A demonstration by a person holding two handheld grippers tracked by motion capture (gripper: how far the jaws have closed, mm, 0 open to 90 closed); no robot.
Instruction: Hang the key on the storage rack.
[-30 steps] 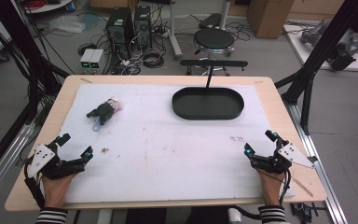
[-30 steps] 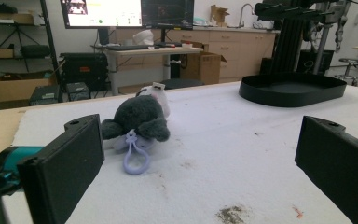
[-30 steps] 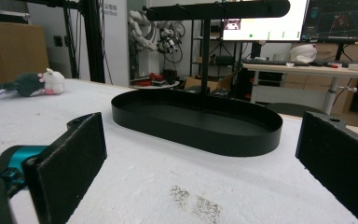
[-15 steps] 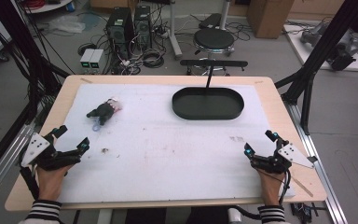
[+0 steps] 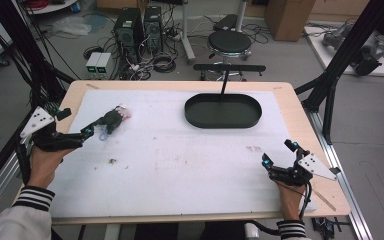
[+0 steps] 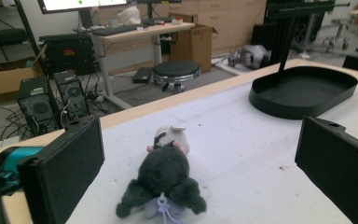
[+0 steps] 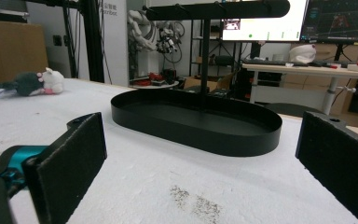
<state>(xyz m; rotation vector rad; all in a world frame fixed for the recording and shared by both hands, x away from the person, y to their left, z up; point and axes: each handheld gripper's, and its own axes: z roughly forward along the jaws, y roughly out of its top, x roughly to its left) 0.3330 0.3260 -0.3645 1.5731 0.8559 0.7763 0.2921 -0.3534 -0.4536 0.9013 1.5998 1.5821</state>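
The left gripper (image 5: 82, 131) has its jaws spread wide just short of the plush toy (image 5: 111, 118), lined up to close around its body. The toy lies well left of the black tray (image 5: 223, 111). The right gripper (image 5: 279, 157), also wide, waits near the tray's front.

Both tongs, left (image 5: 75, 125) and right (image 5: 279, 155), agape.

A black oval tray (image 5: 223, 111) sat on the desk (image 5: 180, 165) toward one o'clock, with a black T-shaped stand (image 5: 228, 70) rising at its far rim. Beyond the desk's twelve o'clock edge stood a round black stool (image 5: 229, 42). At eleven o'clock on the floor, two computer towers (image 5: 139, 25) sat among tangled cables (image 5: 155, 62).
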